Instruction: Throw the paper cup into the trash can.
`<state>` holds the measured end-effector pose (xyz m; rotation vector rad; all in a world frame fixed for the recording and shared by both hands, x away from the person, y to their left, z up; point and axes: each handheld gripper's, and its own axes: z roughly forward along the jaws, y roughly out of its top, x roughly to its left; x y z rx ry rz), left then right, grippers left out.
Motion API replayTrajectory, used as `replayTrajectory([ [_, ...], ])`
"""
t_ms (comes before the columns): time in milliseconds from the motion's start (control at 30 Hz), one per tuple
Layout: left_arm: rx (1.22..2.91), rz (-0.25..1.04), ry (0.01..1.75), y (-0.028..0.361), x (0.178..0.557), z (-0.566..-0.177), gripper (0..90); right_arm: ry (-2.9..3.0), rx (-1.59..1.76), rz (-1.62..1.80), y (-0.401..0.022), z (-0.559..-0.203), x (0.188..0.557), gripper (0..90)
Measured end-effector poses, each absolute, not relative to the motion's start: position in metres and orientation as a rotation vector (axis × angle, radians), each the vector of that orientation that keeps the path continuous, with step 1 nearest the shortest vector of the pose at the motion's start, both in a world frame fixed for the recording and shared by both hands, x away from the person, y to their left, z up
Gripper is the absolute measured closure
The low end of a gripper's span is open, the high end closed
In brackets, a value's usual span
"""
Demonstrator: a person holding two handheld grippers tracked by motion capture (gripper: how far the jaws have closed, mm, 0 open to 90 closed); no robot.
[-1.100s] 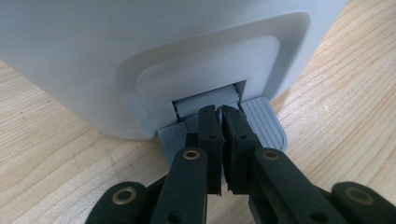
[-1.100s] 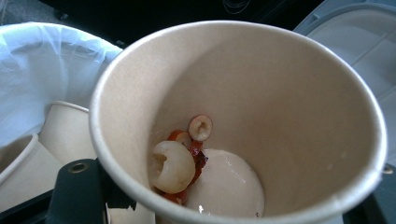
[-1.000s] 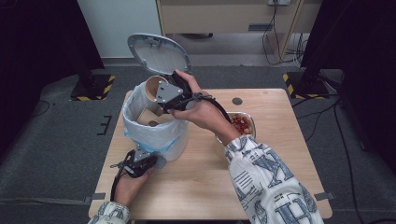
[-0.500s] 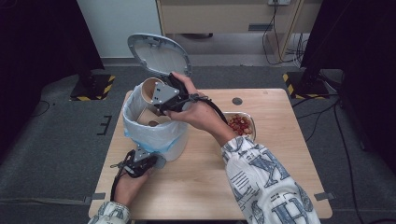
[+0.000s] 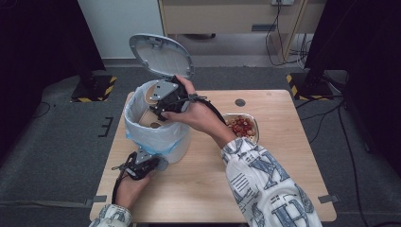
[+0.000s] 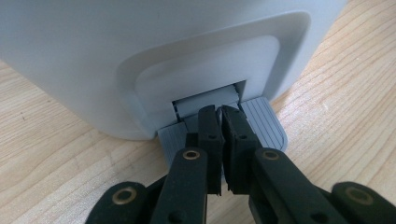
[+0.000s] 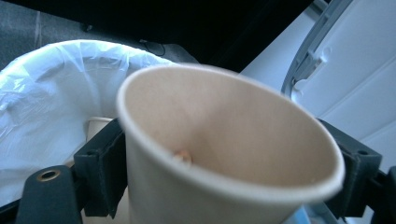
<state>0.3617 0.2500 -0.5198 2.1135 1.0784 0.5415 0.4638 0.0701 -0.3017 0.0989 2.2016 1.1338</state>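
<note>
Light wooden table (image 5: 279, 156) on grey floor; dark curtains both sides. Right gripper (image 7: 224, 186) clamps a paper cup (image 7: 219, 154) over the lined bin (image 5: 158, 127), lid (image 5: 161, 54) raised. Left gripper (image 6: 219, 140), jaws closed, presses the bin's pedal (image 6: 261, 123) at the table's near left. Bowl (image 5: 241, 125) at right.

black gripper (image 6: 219, 121), brass screws, white patterned sleeve (image 5: 265, 184)

Text on bin (image 5: 161, 137): none readable.
Text on cup (image 7: 224, 154): none readable.
Sleeve (image 5: 265, 184) print: letter-like shapes, not legible.
</note>
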Motion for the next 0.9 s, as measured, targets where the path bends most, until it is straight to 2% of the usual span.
replayTrajectory([
  [167,2.113,0.542,1.078,0.250,0.362,-0.520,86.0,2.209,0.112,1.159,0.072,-0.304,0.466,15.7],
  [467,2.112,0.539,1.078,0.250,0.362,-0.520,86.0,2.217,0.173,1.187,0.076,-0.305,0.465,8.2],
  [900,2.110,0.537,1.079,0.250,0.362,-0.520,85.9,2.235,0.257,1.235,0.065,-0.303,0.468,9.4],
])
